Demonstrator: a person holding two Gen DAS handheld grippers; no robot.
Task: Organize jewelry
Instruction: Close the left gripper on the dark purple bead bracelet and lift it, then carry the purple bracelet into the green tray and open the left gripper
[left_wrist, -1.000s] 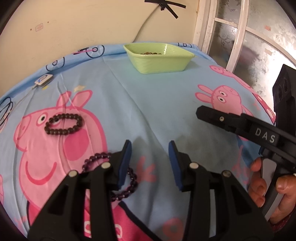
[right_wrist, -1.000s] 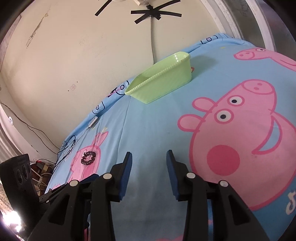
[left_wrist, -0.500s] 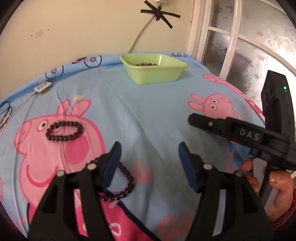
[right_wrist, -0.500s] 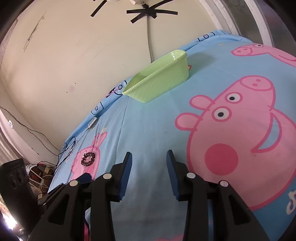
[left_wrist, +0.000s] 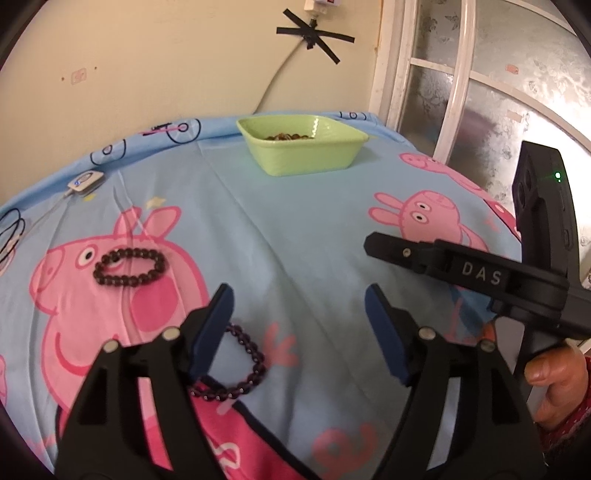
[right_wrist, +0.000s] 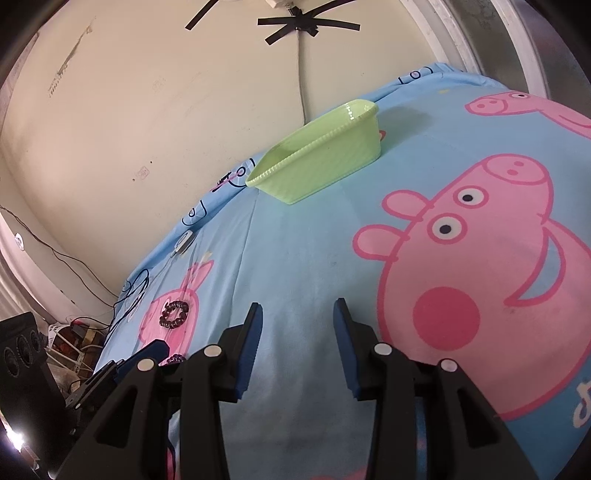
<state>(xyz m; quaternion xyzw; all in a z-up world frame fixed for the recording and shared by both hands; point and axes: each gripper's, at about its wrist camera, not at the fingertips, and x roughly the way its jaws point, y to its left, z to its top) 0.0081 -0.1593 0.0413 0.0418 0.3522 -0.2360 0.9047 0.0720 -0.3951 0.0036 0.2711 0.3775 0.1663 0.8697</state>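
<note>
Beads (left_wrist: 287, 137) lie in green tray (left_wrist: 306, 162).

left tool (left_wrist: 299, 319) jaws have just been opening, now wide and empty; right tool (right_wrist: 297, 345) narrowly parted, empty.

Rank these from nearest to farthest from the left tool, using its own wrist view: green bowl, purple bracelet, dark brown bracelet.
1. Purple bracelet, by the left tool, partly behind its left finger.
2. Dark brown bracelet, farther out, left.
3. Green bowl, at the far edge.
</note>
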